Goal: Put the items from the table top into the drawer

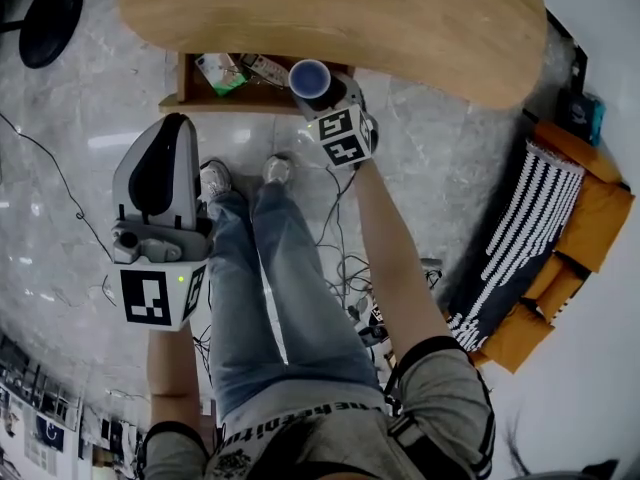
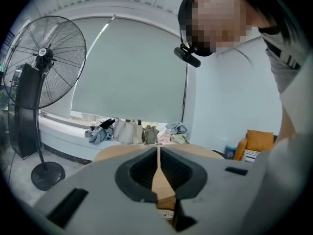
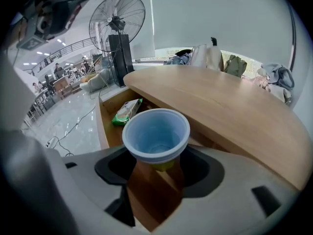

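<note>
A light blue plastic cup (image 1: 311,76) stands upright between the jaws of my right gripper (image 1: 316,90), which is shut on it. The cup hangs over the open wooden drawer (image 1: 186,90) just under the edge of the curved wooden table top (image 1: 400,18). In the right gripper view the cup (image 3: 156,133) shows its empty mouth, with the right gripper (image 3: 156,156) clamped round its lower part above the drawer (image 3: 105,126). A green packet (image 1: 220,73) (image 3: 128,111) and other small items lie in the drawer. My left gripper (image 1: 172,128) (image 2: 159,153) is shut, holds nothing, and hovers over the floor left of the drawer.
The person's legs and shoes (image 1: 275,168) stand right in front of the drawer. Cables (image 1: 345,263) trail over the marble floor. Orange cushions with a striped cloth (image 1: 560,258) lie at the right. A black standing fan (image 3: 117,18) (image 2: 44,58) is beyond the table.
</note>
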Tool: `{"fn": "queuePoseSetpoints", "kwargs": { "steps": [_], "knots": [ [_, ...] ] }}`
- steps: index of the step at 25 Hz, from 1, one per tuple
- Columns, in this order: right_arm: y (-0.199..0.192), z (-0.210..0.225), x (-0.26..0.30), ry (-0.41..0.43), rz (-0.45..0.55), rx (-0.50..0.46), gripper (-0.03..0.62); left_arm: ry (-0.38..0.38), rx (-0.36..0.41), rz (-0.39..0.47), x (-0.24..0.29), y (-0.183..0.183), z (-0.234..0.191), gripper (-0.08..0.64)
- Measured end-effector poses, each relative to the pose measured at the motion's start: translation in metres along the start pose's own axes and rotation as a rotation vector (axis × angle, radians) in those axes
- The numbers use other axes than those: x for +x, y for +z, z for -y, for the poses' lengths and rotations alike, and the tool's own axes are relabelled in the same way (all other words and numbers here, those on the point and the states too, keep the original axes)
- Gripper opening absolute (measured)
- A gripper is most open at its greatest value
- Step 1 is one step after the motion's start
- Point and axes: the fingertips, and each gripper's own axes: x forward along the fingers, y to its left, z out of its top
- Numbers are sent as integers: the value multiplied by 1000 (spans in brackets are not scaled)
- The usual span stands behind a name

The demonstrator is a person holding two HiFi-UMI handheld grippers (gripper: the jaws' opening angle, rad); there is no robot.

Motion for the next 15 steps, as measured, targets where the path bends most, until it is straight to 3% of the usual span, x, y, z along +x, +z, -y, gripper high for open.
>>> {"fn": "queuePoseSetpoints", "kwargs": {
  "steps": [9,12,15],
  "knots": [
    [-7,-4,6,88,-78,98,278,-9,-1,3,4,2,8,20],
    [-14,0,10,84,-151,148,275,-9,2,0,4,2,7,20],
    [-13,6,15,35,-176,31,278,-2,4,2,4,2,4,20]
  ]
}}
